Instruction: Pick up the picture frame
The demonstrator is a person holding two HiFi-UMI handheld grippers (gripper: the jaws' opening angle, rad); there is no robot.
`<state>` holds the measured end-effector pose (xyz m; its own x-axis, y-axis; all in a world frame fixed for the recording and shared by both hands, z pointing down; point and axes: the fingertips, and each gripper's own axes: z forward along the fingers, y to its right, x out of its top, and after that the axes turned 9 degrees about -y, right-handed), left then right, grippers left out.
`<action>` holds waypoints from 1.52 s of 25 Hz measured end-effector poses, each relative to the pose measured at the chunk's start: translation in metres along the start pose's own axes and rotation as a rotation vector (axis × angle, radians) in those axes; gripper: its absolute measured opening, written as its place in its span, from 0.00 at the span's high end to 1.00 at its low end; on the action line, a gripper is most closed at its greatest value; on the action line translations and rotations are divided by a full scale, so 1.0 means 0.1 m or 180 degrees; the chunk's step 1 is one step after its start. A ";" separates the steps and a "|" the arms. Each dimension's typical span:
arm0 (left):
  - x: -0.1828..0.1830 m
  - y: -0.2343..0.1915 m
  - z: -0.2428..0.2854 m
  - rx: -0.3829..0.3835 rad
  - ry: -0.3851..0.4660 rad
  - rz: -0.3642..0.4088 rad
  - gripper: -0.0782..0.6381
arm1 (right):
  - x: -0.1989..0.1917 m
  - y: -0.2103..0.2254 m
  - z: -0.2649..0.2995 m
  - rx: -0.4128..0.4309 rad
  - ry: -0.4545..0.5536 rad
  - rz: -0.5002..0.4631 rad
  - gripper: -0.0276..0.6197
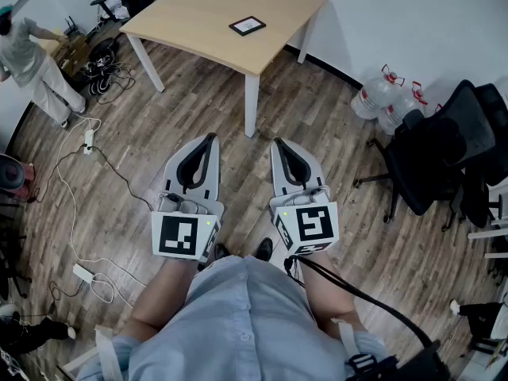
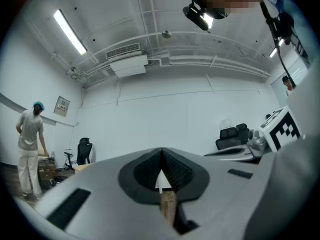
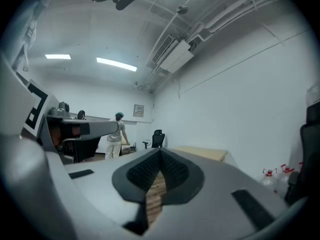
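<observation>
We stand well back from table (image 1: 198, 10); picture frame (image 1: 247, 25) lies flat on it, untouched. Our left claw (image 1: 209, 139) clenched, empty; right claw (image 1: 279, 142) likewise. Task not begun, we judge: approach, open, grasp, lift all remain.

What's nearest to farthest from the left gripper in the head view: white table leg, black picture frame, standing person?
1. White table leg, ahead of the left gripper.
2. Black picture frame, on the wooden table.
3. Standing person in pale clothes, far left.
</observation>
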<state>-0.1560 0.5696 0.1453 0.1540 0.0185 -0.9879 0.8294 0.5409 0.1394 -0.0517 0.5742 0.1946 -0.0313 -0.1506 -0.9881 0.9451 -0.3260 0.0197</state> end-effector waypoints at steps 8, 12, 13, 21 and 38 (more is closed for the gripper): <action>0.02 0.15 0.10 -0.0001 -0.0001 0.0031 0.89 | -0.01 0.15 -0.04 0.0039 0.0018 -0.0030 0.96; -0.02 0.26 0.14 0.0028 -0.0022 0.0036 0.89 | -0.08 0.26 -0.07 0.0076 0.0004 -0.0013 0.96; -0.02 0.29 0.15 0.0038 -0.0030 0.0037 0.89 | -0.10 0.30 -0.08 0.0086 0.0004 -0.0007 0.95; -0.15 0.46 0.28 0.0067 -0.0176 0.0018 0.89 | -0.23 0.59 -0.01 0.0209 -0.0020 0.0307 0.95; -0.32 -0.51 1.30 0.0049 -0.0082 -0.0146 0.89 | -0.12 0.70 1.37 0.0227 -0.0155 0.0122 0.95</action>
<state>-0.1330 0.4324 0.1782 0.1292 -0.0276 -0.9912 0.8441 0.5276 0.0954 -0.0301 0.4250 0.2290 -0.0131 -0.2090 -0.9778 0.9204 -0.3846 0.0699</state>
